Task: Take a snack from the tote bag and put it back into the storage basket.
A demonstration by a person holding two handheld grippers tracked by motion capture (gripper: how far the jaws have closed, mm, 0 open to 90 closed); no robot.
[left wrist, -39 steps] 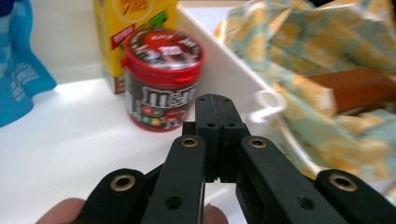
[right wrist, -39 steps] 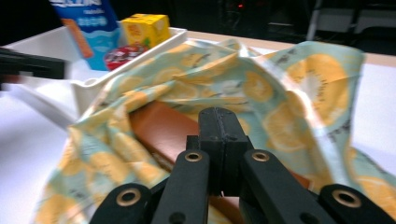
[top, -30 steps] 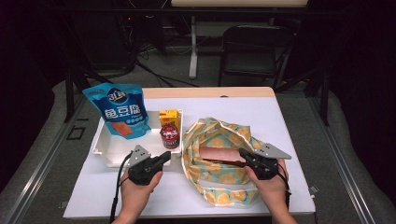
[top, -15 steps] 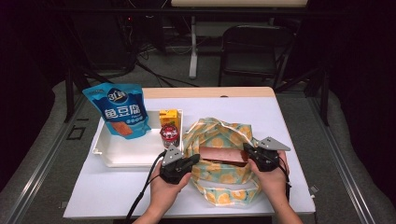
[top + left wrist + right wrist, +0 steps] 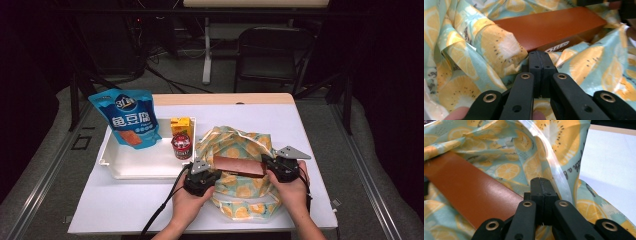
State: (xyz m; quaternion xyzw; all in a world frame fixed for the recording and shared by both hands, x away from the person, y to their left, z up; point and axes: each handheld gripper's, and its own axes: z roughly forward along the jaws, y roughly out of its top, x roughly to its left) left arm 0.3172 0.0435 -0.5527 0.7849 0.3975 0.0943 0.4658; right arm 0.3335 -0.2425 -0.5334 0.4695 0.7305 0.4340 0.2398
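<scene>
The brown cookie box [image 5: 239, 166] is lying across the mouth of the lemon-print bag [image 5: 240, 187], directly between the two grippers. The left gripper [image 5: 209, 176] is sitting just beside the box's near end, with its jaws pressed flat together and nothing visible between them; in the left gripper view the box [image 5: 551, 27] is stretching away just beyond the jaw tips, with a fold of bag cloth [image 5: 499, 47] bunching up between the tips and the box. The right gripper [image 5: 270, 166] is meeting the other end of the box, jaws likewise closed against each other. In the right gripper view the box [image 5: 466, 187] is lying to the left of the tips and the bag's clear, shiny rim [image 5: 554, 165] is curving up just beyond them; whether a sliver of cloth is pinched there I cannot tell.

The box is looking light and stiff, a thin cardboard carton with a smooth, glossy skin that is likely to slip under hard pads, and hard squeezing could dent it. Taking hold across its narrow sides near one end should be steadiest. The bag is soft, thin and floppy, collapsing wherever it is not being held, so the rim is the sensible place to pinch while the box is going in.

Off to the left gripper's far side, a white tray [image 5: 125, 167] is holding a blue snack pouch [image 5: 129, 117], a yellow carton [image 5: 181, 126] and a small red can [image 5: 182, 146].
</scene>
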